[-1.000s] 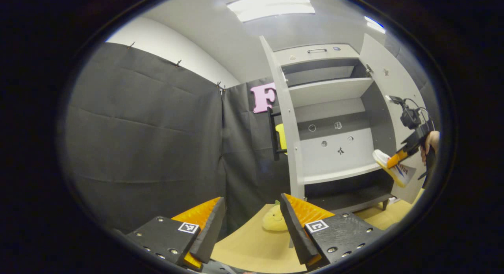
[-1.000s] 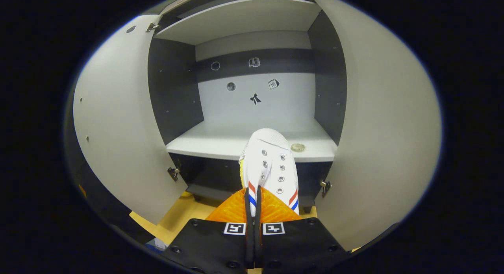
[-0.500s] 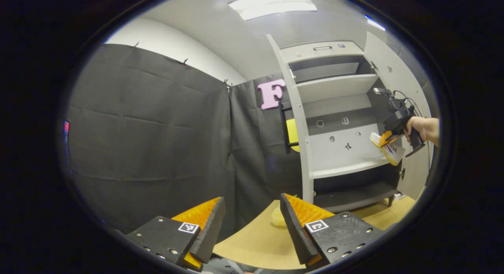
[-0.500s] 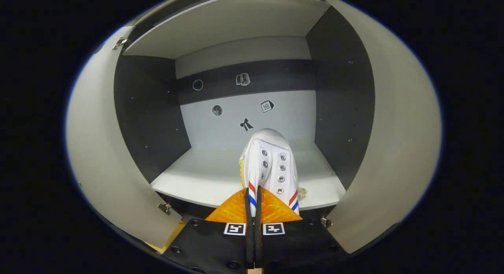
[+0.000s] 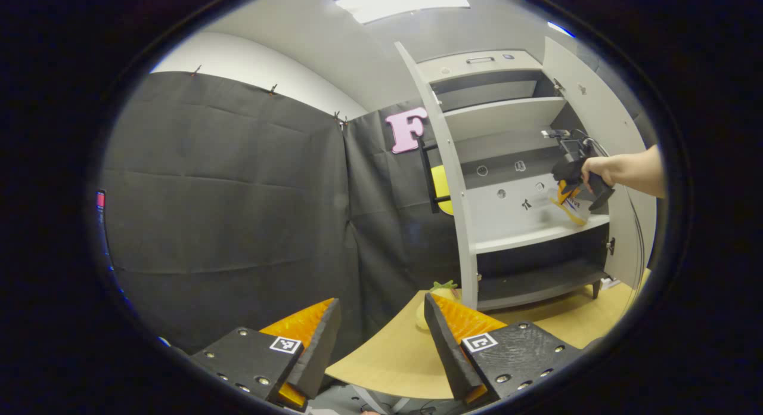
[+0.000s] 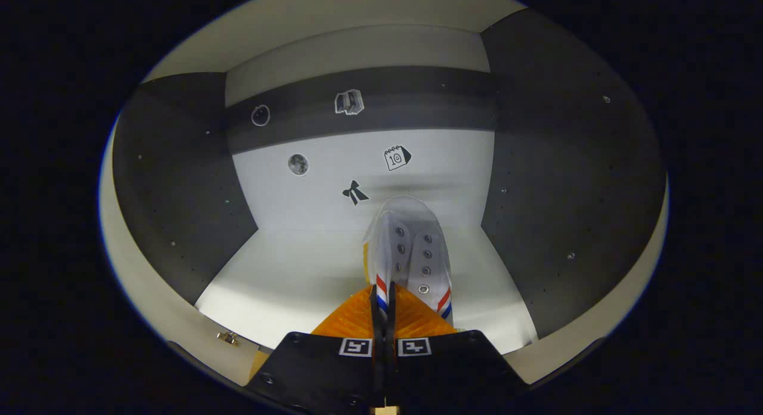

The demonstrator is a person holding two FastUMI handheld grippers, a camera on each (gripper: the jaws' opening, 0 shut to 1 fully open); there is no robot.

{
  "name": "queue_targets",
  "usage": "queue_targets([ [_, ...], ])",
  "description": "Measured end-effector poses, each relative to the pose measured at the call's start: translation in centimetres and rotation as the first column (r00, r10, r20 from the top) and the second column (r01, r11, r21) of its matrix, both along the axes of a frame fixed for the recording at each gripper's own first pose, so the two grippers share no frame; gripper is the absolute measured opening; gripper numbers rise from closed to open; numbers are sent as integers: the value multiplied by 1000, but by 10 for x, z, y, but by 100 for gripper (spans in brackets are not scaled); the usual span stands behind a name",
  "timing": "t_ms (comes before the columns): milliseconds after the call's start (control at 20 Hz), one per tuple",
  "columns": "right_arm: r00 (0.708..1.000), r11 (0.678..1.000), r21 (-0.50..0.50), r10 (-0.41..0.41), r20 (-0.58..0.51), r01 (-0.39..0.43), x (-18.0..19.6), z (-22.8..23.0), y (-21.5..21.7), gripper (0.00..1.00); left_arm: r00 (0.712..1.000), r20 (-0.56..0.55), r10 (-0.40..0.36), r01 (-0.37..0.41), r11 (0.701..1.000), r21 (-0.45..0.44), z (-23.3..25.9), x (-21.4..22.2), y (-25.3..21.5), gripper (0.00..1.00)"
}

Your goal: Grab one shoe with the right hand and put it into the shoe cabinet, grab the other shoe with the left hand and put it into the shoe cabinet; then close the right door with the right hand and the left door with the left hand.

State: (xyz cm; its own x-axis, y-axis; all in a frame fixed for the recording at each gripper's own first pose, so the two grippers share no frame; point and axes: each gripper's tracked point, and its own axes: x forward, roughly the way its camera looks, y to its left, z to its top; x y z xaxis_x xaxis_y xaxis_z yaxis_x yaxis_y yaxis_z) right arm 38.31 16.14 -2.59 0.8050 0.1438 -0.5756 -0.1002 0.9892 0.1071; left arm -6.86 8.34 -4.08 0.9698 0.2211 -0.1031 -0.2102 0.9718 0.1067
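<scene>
1. One calendar sticker (image 6: 397,158) on the shoe cabinet's (image 5: 506,114) back panel reads "10"; five stickers there in all.
2. One white shoe (image 6: 408,248) juts straight ahead of the right gripper (image 6: 383,296), whose jaws pinch it, over the middle shelf (image 6: 286,266).
3. The left gripper (image 5: 381,331) gapes wide, holding nothing, with the cabinet far ahead to its right.
4. Two doors stand open.
</scene>
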Motion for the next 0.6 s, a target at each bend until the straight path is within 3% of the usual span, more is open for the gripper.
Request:
queue_targets([
  [200,997,999,-32,-19,-71,17,15,-29,3,2,999,-29,-21,21,1000,-15,-10,1,-9,83],
  [350,1000,998,-66,3,-25,-5,15,-26,5,10,997,-58,-57,56,998,-24,-23,4,-19,83],
  [450,999,999,-32,17,30,-16,9,-9,13,27,992,-83,-97,93,994,-49,-35,9,-32,83],
  [500,997,1000,-5,25,73,-24,8,6,15,43,988,-92,-124,118,991,-67,-41,12,-41,83],
  [600,986,999,33,27,166,-33,-2,38,15,60,977,-105,-186,174,978,-113,-51,19,-59,84],
])
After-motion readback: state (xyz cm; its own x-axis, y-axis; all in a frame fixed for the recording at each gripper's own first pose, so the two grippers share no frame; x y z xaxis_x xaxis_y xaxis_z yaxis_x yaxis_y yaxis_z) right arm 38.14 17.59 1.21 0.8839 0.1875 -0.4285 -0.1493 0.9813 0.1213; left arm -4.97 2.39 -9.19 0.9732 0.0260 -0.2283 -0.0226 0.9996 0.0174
